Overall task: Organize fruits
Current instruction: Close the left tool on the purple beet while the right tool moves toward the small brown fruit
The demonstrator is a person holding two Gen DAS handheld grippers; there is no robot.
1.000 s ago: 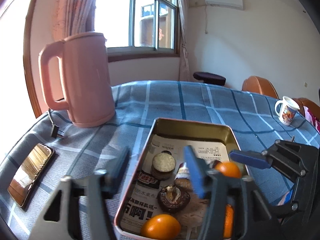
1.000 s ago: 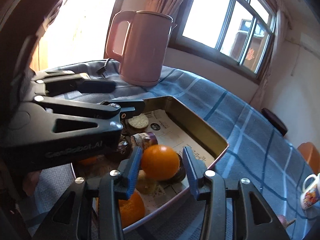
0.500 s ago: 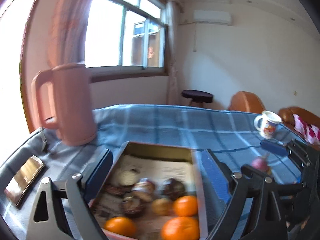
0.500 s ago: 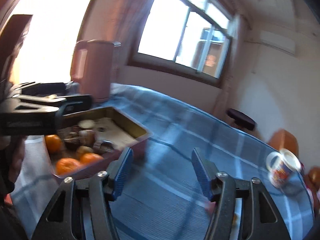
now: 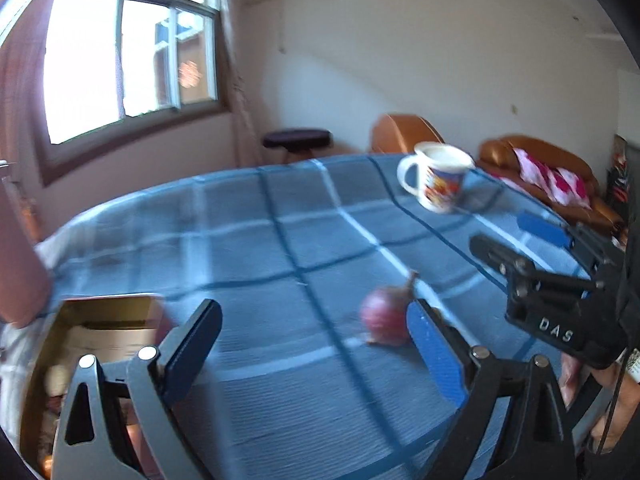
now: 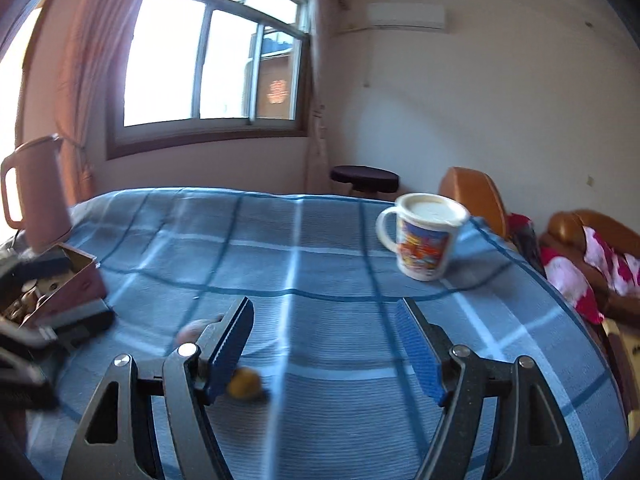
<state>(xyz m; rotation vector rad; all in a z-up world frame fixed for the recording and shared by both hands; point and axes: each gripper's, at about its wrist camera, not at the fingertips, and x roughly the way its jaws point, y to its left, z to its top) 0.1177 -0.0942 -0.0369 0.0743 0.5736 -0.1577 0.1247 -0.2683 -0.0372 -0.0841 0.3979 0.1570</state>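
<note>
On the blue checked table [image 6: 328, 272], taken as the landmark, sorting looks partly done. At its window-side end, beside the pink kettle [image 6: 38, 192], stands the metal tray [image 5: 96, 312]. Its contents are blurred and largely hidden behind the left gripper; something orange shows at its near corner, but how much fruit it holds cannot be told.

Mid-table, well apart from the tray, a reddish bulb-like item with a dry stalk [image 5: 386, 320] lies loose on the cloth, possibly an onion. It sits just beside the inner face of the left gripper's right-hand finger, not between the pads.

Nearer the table's front edge, a small yellow-orange fruit [image 6: 244, 386] also lies loose, half hidden behind the right gripper's left-hand finger. Toward the far sofa-side edge stands a printed mug [image 6: 426, 236], no part of the sorting as far as I can judge.

Left gripper [image 5: 316, 344]: jaws have just been opening, now wide, nothing between them. Right gripper [image 6: 324, 344]: jaws have just been opening, now parted, nothing between them.

Judgement: at least two loose items left to collect; neither is grasped yet. Tray filling incomplete.
</note>
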